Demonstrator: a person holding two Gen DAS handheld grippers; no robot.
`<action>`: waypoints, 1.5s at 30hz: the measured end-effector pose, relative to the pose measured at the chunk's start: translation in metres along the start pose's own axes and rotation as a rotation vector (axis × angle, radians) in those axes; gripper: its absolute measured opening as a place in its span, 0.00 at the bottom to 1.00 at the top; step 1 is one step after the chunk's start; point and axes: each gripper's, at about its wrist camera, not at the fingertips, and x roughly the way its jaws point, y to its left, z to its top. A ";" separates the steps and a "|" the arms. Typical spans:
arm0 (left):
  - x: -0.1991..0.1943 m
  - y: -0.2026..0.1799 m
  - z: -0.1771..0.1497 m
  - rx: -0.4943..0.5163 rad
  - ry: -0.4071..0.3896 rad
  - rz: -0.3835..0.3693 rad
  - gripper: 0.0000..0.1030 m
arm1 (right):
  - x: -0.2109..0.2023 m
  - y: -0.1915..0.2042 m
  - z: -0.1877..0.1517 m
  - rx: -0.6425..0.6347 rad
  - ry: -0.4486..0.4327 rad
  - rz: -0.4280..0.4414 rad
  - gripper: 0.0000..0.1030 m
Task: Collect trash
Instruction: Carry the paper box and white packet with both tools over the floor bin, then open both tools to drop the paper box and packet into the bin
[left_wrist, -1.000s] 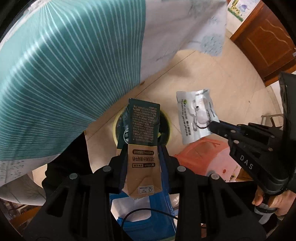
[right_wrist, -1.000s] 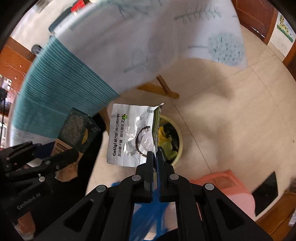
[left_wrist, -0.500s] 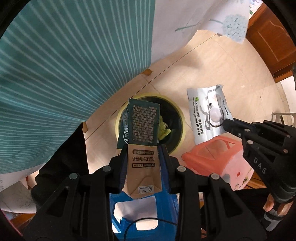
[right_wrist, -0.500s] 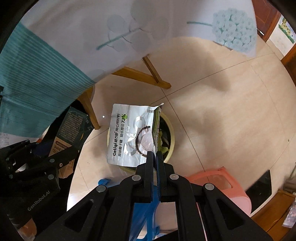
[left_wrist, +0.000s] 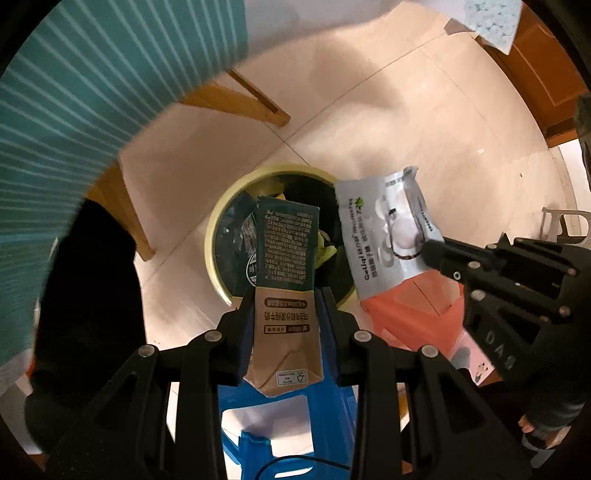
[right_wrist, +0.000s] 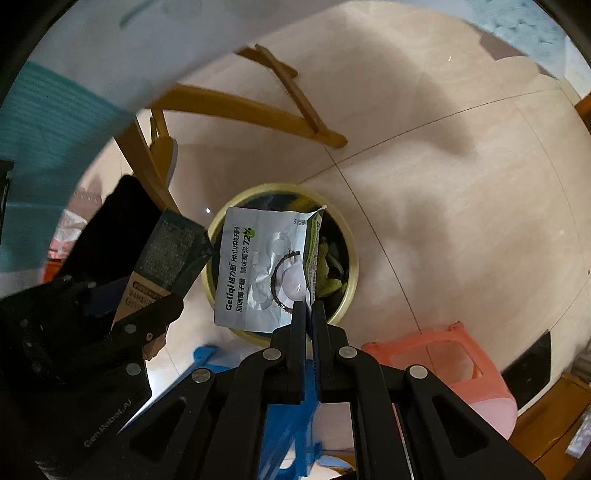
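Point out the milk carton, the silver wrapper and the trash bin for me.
milk carton (left_wrist: 287, 247): left wrist view, its dark printed upper panel.
silver wrapper (right_wrist: 258, 273): right wrist view, middle of its printed face.
trash bin (right_wrist: 352, 266): right wrist view, its yellow rim.

Open bin mouth below, crowded at the near side

The bin (right_wrist: 221, 236) mouth is unblocked from above; bare floor (right_wrist: 443, 184) spreads from 12 to 3 o'clock, desk legs (right_wrist: 258, 114) at 11, pink stool (right_wrist: 443, 354) at 4, blue stool (left_wrist: 280, 435) at 6.
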 end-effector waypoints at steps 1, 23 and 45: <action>0.004 0.002 0.002 -0.007 0.011 -0.011 0.28 | 0.004 0.000 0.001 0.001 0.007 -0.002 0.03; 0.041 0.034 0.024 -0.102 0.077 -0.014 0.35 | 0.057 0.004 0.022 0.016 0.095 -0.037 0.03; 0.035 0.067 -0.008 -0.338 0.101 0.000 0.40 | 0.046 0.018 0.024 -0.014 0.091 -0.012 0.09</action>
